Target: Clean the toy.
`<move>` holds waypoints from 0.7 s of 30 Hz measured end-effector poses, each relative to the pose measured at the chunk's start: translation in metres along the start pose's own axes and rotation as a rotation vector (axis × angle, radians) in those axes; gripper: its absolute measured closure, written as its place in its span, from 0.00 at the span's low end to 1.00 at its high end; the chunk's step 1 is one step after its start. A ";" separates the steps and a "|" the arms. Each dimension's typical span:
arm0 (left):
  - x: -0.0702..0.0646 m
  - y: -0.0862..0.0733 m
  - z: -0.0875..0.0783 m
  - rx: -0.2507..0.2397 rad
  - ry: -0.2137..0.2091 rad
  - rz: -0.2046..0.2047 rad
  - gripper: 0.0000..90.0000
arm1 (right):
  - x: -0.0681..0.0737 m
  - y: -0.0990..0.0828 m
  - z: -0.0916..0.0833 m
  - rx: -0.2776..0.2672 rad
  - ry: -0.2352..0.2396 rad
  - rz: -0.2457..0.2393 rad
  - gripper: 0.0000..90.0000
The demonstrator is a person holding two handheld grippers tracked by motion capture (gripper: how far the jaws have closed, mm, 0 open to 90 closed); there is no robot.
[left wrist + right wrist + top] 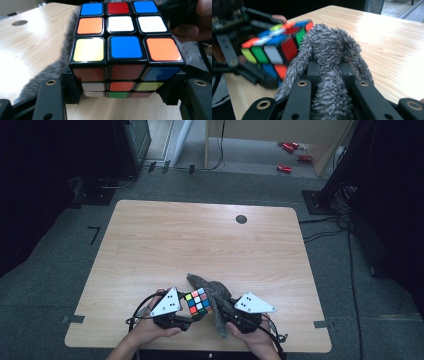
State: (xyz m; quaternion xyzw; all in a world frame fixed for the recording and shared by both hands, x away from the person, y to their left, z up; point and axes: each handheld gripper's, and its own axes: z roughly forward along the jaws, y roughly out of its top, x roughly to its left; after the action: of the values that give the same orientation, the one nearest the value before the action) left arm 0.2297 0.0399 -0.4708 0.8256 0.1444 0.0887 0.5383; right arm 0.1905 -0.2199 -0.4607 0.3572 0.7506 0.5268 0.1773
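Cube [125, 50] clamped in left tool [120, 100]

cube [125, 47]: top edge cut off | grey cloth [329, 75]: lower end cut off | cube colours blurred

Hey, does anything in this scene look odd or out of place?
On the table nothing stands out: the left gripper holds the scrambled puzzle cube and the right gripper holds the grey fuzzy cloth. Beyond the table, red cans lie scattered on the floor, some on their sides.
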 end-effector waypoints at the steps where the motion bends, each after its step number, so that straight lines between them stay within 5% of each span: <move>1: 0.003 0.002 -0.004 -0.015 0.015 -0.005 0.39 | -0.002 -0.003 0.001 0.010 -0.002 0.011 0.85; 11: 0.005 0.013 -0.008 -0.095 0.036 -0.034 0.39 | 0.009 -0.007 0.010 0.026 0.021 0.010 0.85; 21: -0.002 0.016 -0.001 -0.104 0.024 -0.039 0.39 | 0.025 -0.010 0.018 0.054 0.066 -0.011 0.85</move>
State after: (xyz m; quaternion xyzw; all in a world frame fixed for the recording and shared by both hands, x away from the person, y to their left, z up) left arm 0.2302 0.0339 -0.4560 0.7925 0.1620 0.0955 0.5802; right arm 0.1816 -0.1915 -0.4746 0.3402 0.7720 0.5167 0.1457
